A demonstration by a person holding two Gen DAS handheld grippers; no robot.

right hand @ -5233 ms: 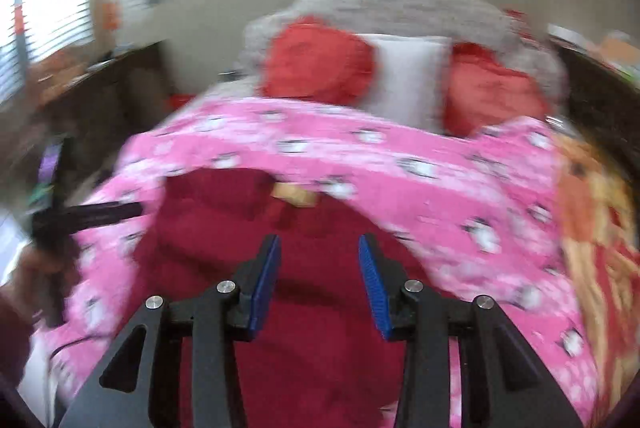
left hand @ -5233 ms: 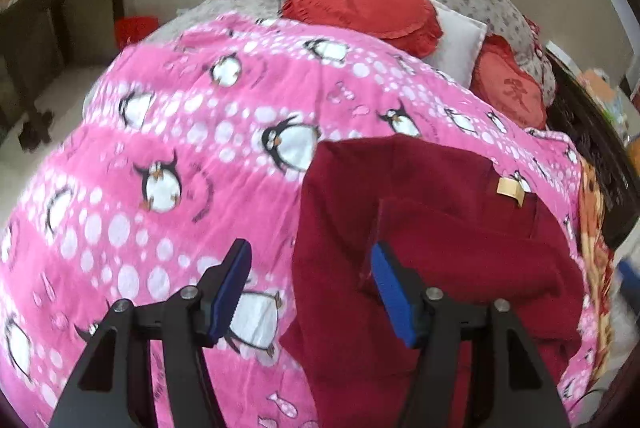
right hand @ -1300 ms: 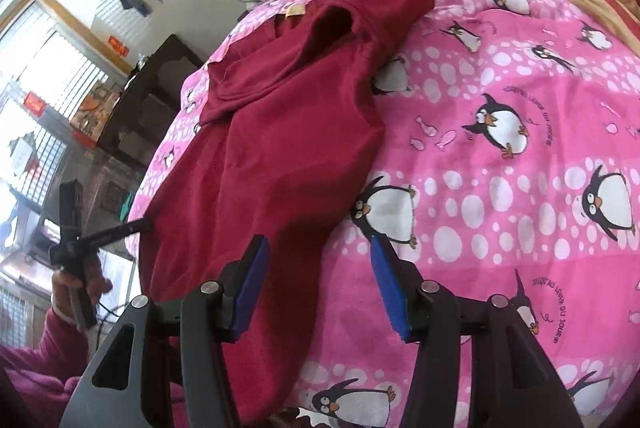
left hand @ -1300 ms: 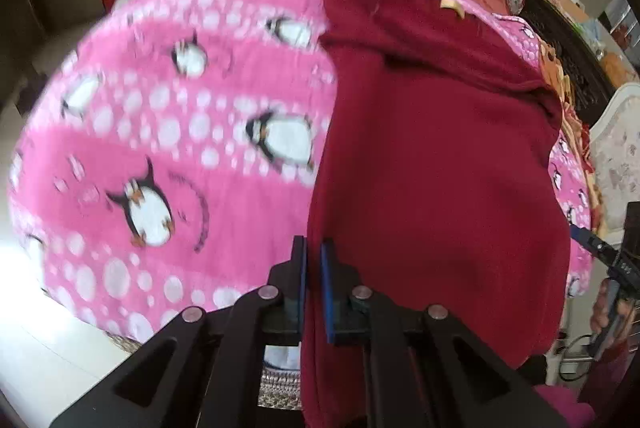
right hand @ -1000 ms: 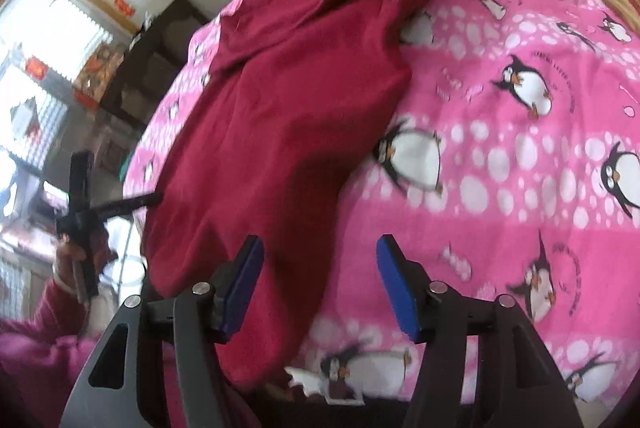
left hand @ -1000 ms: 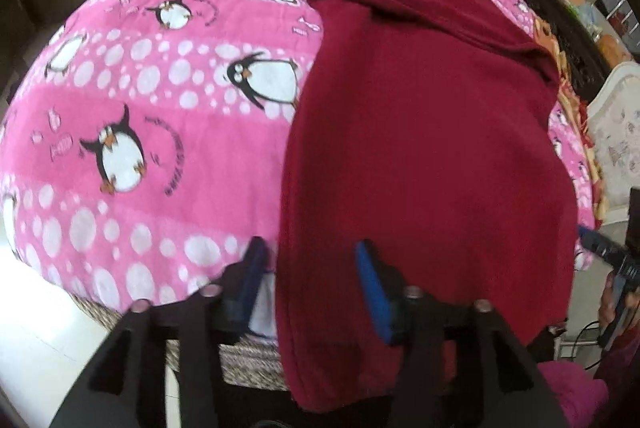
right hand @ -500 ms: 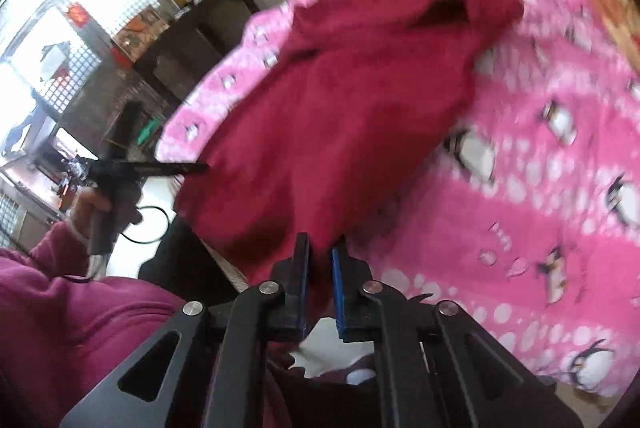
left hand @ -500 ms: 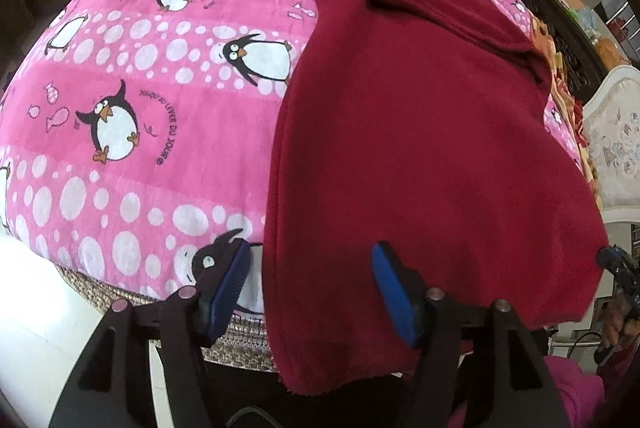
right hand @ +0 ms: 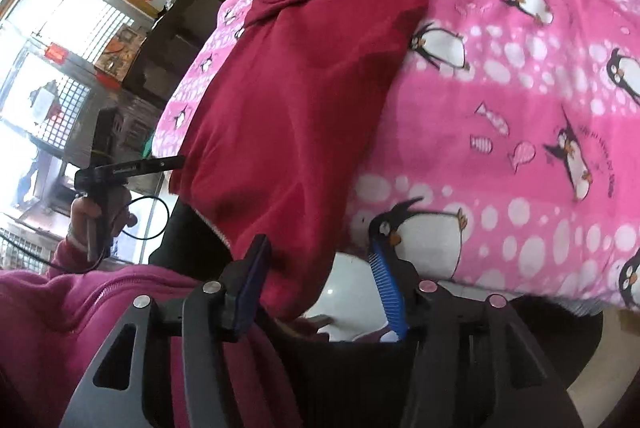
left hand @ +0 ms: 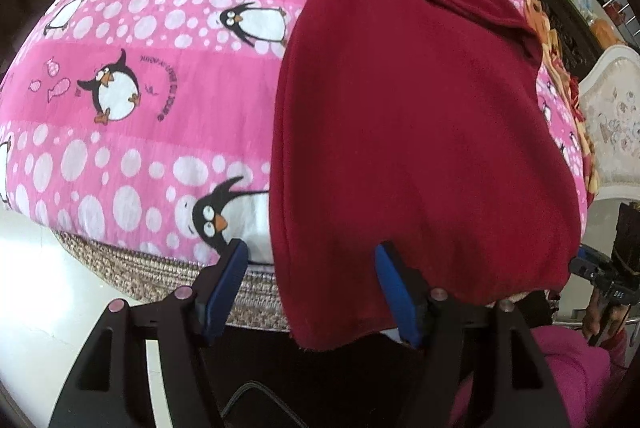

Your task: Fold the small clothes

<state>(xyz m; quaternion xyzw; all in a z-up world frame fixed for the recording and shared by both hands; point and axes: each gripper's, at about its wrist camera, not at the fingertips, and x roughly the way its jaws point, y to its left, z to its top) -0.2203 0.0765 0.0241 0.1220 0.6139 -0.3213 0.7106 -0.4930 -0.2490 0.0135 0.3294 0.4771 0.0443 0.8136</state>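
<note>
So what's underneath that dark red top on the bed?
The dark red top lies on a pink penguin blanket. Its bottom hem hangs past the blanket's edge. What the blanket looks like under the top is covered.

Matt fleecy garment (left hand: 420,115) on soft cotton-ish quilt (left hand: 140,87).

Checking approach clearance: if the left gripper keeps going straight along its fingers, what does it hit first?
Most likely the dark red garment: its hanging bottom hem sits between the open fingers of the left gripper. The pink penguin blanket lies beside that line. Depth to the hem is unclear.
</note>
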